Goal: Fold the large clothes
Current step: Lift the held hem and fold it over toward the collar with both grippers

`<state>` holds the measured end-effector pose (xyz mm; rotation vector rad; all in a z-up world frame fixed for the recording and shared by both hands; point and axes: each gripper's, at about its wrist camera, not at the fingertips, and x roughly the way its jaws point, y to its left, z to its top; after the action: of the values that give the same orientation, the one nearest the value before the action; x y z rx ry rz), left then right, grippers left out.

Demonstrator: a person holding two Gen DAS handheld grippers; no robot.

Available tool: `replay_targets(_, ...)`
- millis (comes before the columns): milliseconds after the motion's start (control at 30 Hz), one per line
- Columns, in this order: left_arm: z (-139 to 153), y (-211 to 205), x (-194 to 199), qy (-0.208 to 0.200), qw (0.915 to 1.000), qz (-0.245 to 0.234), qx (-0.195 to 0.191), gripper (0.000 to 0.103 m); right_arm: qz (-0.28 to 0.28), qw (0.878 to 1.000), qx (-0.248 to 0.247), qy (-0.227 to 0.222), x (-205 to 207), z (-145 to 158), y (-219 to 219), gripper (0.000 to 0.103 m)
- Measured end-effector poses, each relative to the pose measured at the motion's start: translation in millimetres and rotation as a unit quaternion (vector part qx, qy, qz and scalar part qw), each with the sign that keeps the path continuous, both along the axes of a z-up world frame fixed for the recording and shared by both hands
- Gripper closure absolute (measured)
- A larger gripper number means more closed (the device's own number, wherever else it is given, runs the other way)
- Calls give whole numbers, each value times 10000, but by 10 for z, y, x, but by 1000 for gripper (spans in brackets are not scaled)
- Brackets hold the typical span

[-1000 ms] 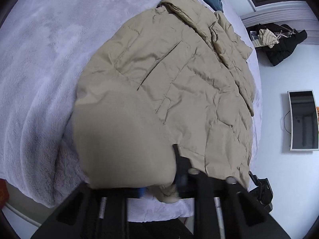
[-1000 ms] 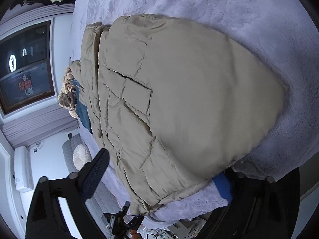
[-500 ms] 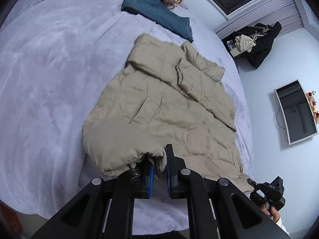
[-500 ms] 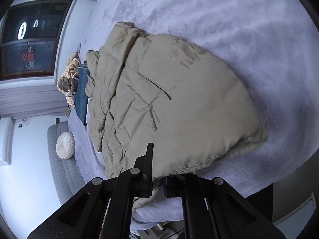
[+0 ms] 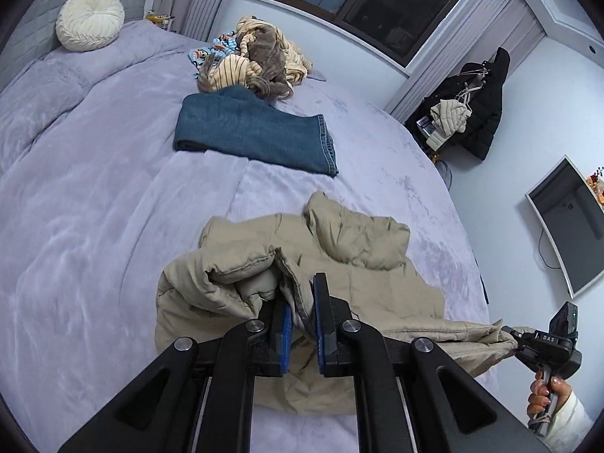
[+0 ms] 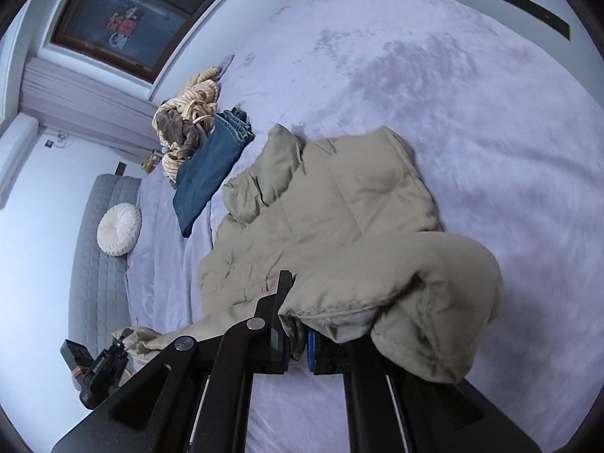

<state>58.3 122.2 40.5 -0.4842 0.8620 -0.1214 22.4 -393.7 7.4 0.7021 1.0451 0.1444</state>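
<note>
Both grippers are clenched on the hem of the beige puffer jacket [image 5: 351, 260], lifting its near edge off the lilac bed [image 5: 94, 204]. The left gripper [image 5: 302, 311] pinches fabric between blue pads; from there the right gripper [image 5: 543, 343] shows at far right, a hand [image 5: 543, 392] beneath it. The right gripper's [image 6: 298, 334] own view alone shows the hem draped over its right finger. Folded jeans [image 5: 256, 132] lie beyond.
</note>
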Motion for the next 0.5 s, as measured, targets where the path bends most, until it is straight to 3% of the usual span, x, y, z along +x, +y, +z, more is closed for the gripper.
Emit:
replay_targets(133, -195, -87, 682, 131, 9989, 244, 372, 92, 385, 9988, -314, 55, 823, -52, 10, 97)
replay_targets(233, -509, -148, 1099, 342, 9970, 385, 586, 92, 605, 9964, -552, 211, 1330, -239, 58, 97)
replay_targets(500, -1527, -212, 1834, 985, 9885, 587, 985, 92, 578, 9946, -676, 543, 2119, -1115, 99, 97)
